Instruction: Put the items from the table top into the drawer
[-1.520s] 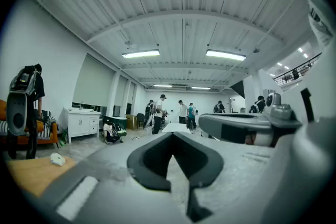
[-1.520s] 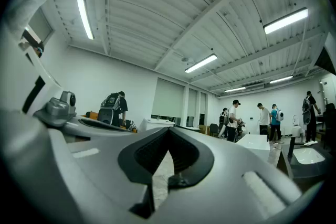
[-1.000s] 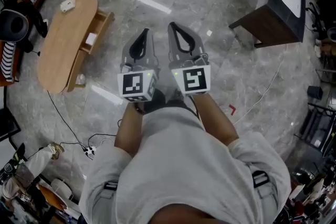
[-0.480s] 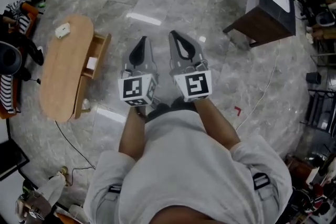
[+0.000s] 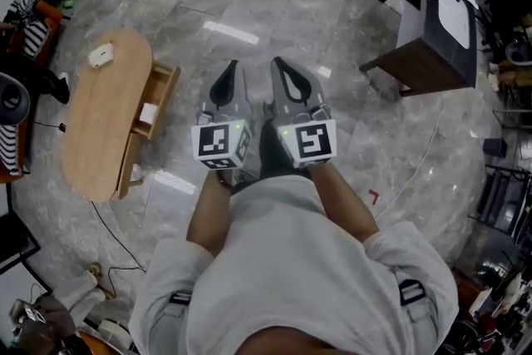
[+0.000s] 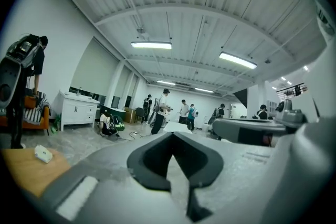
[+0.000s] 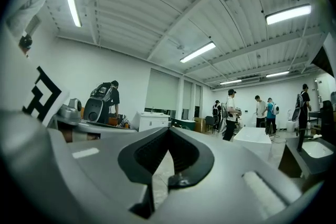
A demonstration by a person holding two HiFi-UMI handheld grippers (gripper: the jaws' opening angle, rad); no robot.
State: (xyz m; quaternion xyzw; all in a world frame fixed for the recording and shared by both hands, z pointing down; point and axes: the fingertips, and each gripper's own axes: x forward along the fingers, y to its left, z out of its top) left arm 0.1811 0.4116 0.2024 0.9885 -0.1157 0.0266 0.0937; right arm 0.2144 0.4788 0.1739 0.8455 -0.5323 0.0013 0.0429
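Both tongs are seen side by side in the head view, held level over the marble floor (image 5: 274, 4). The left gripper (image 5: 231, 71) and the right gripper (image 5: 280, 68) are each clenched tip against tip, with nothing gripped. Well apart from them, at the left, the wooden table (image 5: 96, 137) is seen, with a white item (image 5: 100, 56) lying near its far end. The drawer (image 5: 162, 87) is pulled out of the table's side toward the grippers, and a white object (image 5: 149, 113) lies in it. A dark cabinet (image 5: 432, 37) stands at the upper right.

In the left gripper view, the black pads of the left gripper (image 6: 170, 135) are shown meeting at their tips, closed on air. The white item (image 6: 43, 153) is seen low at the left on a corner of the table (image 6: 23, 173), well off to the side of the jaws. A white sideboard (image 6: 79, 110) and several people are seen in the background.

In the right gripper view, the right gripper (image 7: 168, 129) is likewise shown shut tight, pads touching. The left gripper's marker cube (image 7: 42, 97) is caught at the left edge, and the dark cabinet (image 7: 310, 152) at the right.
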